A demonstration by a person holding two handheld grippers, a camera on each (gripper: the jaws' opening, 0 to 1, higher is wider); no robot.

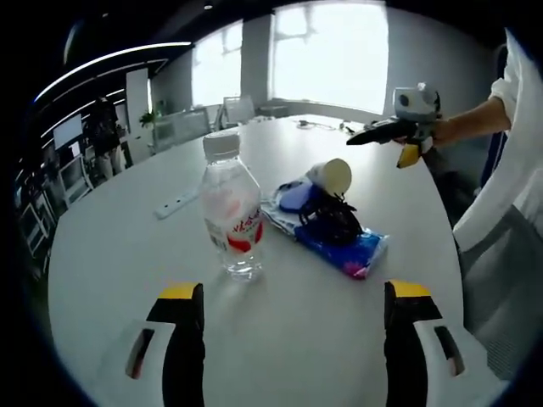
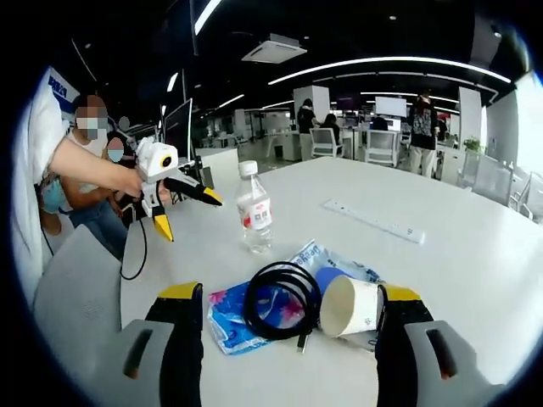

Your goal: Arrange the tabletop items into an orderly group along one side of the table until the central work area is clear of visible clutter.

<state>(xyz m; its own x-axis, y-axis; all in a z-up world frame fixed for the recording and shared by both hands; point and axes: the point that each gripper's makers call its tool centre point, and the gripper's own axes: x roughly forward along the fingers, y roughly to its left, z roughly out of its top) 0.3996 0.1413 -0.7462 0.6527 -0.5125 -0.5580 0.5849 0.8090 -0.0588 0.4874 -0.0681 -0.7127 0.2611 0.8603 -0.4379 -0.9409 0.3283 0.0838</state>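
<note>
A clear water bottle [image 1: 232,216] with a red label stands upright on the white table [image 1: 119,254], just ahead of my left gripper [image 1: 294,290], which is open and holds nothing. To its right lie a blue packet [image 1: 344,248], a black cable coil [image 1: 329,222] on top of it, and a paper cup [image 1: 331,176] on its side. My right gripper [image 2: 289,292] is open, with the cable coil [image 2: 280,297] and the cup [image 2: 349,307] low between its jaws; contact is unclear. The bottle [image 2: 254,216] stands beyond them. The right gripper [image 1: 382,146] hangs past the pile, and the left gripper [image 2: 191,216] is open.
A white power strip [image 1: 176,203] [image 2: 373,220] lies across the table. Office chairs [image 1: 204,123] stand at the far edge, and small cables [image 1: 318,125] lie there. The person's white sleeve [image 1: 509,170] is at the right. People stand among desks [image 2: 373,136] behind.
</note>
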